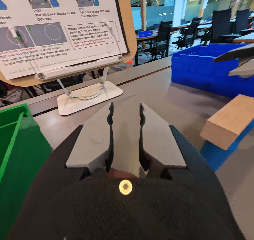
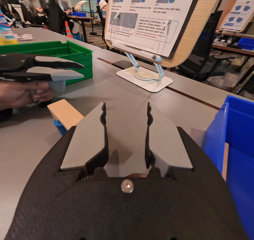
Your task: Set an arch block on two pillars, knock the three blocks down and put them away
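Observation:
A pale wooden arch block [image 1: 228, 121] rests on a blue pillar [image 1: 214, 155] at the right edge of the left wrist view. In the right wrist view the same wooden block [image 2: 64, 113] sits on a blue pillar [image 2: 59, 127] at the left, partly hidden behind my right finger. My left gripper [image 1: 126, 109] is open with nothing between its pads, to the left of the blocks. It also shows in the right wrist view [image 2: 81, 70], held by a hand. My right gripper [image 2: 126, 109] is open with nothing between its pads, to the right of the blocks. It also shows in the left wrist view [image 1: 225, 67].
A green box [image 1: 17, 137] stands at the left, also seen in the right wrist view [image 2: 77, 57]. A blue box [image 1: 203, 71] stands at the right, close to my right gripper [image 2: 236, 144]. A white stand [image 1: 89, 97] with an instruction board [image 2: 144, 20] stands behind on the grey table [image 1: 151, 90].

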Demonstrator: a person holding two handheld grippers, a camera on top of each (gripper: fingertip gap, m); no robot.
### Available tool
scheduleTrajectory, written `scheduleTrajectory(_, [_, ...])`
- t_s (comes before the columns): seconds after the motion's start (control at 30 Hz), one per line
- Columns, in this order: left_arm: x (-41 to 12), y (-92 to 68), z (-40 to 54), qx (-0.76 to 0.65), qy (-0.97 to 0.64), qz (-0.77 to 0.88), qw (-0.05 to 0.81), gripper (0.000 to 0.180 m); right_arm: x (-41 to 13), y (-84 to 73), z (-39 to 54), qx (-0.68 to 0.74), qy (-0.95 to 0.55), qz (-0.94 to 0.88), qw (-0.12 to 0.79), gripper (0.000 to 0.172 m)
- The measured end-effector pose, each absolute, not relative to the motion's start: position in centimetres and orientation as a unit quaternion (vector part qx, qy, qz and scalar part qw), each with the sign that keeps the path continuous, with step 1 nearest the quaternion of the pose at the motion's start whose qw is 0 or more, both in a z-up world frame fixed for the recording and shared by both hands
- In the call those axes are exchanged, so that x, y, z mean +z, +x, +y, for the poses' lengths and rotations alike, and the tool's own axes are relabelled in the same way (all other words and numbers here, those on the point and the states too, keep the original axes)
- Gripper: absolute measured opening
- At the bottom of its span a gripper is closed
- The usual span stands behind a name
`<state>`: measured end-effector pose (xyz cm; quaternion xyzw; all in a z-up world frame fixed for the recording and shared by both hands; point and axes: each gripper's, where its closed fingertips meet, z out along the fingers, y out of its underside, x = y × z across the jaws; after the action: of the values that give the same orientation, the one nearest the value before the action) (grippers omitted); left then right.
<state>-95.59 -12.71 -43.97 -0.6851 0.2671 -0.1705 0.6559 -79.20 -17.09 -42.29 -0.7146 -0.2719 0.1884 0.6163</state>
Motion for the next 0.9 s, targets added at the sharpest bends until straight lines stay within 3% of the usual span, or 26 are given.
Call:
scheduleTrajectory(0.17, [-44.3, -96.1, -12.4, -0.136, -0.694, 0.263, 0.656, 0.036, -42.3, -78.7, -16.9, 0.156, -0.718, -0.266, 0.624, 0.058])
scheduleTrajectory(0.4, [-44.8, -97.3, -11.6, -0.044, -0.701, 0.260, 0.662, 0.054, -42.1, -78.4, -16.5, 0.123, -0.711, -0.252, 0.645, 0.060])
scheduleTrajectory(0.73, [-44.9, -97.2, -11.6, -0.038, -0.702, 0.264, 0.661, 0.054, -38.5, -80.4, -20.1, 0.141, -0.619, -0.317, 0.705, 0.063])
scheduleTrajectory(0.9, [-45.2, -97.1, -11.6, -0.039, -0.705, 0.268, 0.656, 0.054, -37.9, -82.0, -23.0, 0.188, -0.576, -0.375, 0.701, 0.048])
